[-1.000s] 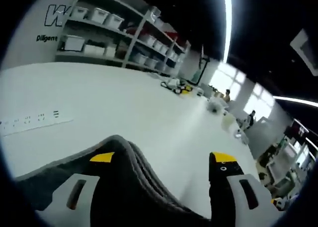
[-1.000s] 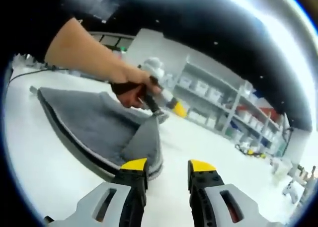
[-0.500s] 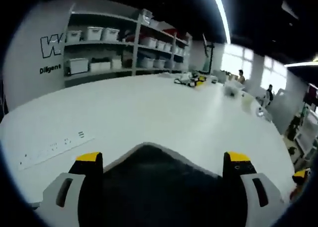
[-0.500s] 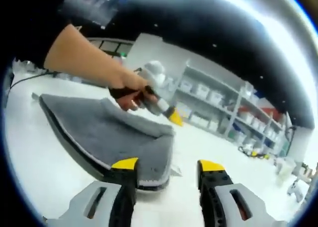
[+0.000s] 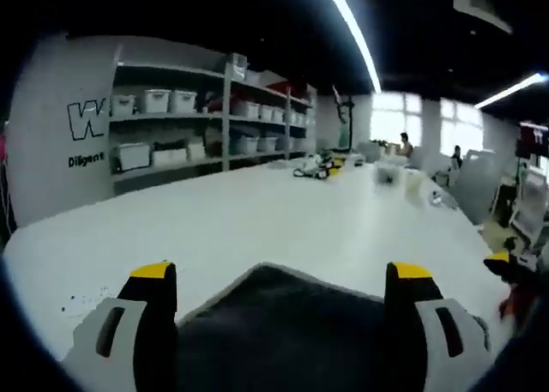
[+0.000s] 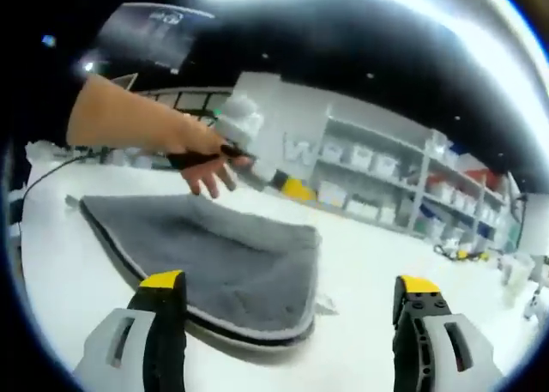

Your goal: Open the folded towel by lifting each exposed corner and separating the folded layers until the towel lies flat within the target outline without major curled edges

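The grey towel (image 6: 219, 259) lies spread on the white table (image 6: 360, 263), its light-edged corner pointing toward my right gripper. My right gripper (image 6: 292, 286) stands open wide just in front of that corner, touching nothing. A person's hand (image 6: 202, 152) holds my left gripper (image 6: 287, 186) above the towel's far edge, clear of the cloth. In the left gripper view the towel (image 5: 283, 323) shows as a dark corner low between the jaws, and my left gripper (image 5: 281, 276) is open wide over it with nothing clamped.
Shelves with white bins (image 5: 214, 122) line the far wall. Small objects (image 5: 317, 165) sit at the table's far end, with people by the windows behind them. A cable (image 6: 43, 179) runs along the table beyond the towel's left side.
The left gripper let go of the lifted towel fold, which dropped flat, and rose off the cloth. The right gripper's jaws spread from nearly closed to wide.
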A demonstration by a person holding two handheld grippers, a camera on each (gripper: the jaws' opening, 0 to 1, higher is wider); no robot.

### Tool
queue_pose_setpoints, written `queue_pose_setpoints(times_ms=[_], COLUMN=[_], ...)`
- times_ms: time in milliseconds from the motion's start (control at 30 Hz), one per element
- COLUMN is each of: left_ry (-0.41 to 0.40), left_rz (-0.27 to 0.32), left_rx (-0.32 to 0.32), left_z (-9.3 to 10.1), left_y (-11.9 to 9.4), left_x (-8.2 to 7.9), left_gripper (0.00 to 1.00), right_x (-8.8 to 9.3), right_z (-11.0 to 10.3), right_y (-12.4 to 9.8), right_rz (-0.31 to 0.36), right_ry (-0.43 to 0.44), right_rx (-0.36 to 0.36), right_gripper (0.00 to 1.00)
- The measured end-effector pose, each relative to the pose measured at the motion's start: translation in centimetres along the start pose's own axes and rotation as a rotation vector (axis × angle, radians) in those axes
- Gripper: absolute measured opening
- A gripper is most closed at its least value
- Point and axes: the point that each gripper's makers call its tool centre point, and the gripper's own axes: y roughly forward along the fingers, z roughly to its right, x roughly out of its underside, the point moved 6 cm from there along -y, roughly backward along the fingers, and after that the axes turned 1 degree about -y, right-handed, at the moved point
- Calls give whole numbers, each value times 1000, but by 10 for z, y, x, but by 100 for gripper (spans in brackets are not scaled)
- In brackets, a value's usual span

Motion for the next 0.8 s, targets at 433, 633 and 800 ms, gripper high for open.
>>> queue_pose_setpoints(times_ms=[433,633,800], left_ry=[47,83,64], left_rz=[-87,24,59], left_rx=[-53,-176,-172], left_z=[-24,-40,-33], left_y=[-83,-125,-161], left_x=[19,1,-11], left_gripper=[76,85,94], right_x=[-6,-20,-31], right_z=[-2,-7,1], right_y=[-4,-6,-6], right_rz=[33,54,69], right_ry=[129,133,145], right_rx=[-93,-107,-88], right_gripper=[100,100,100])
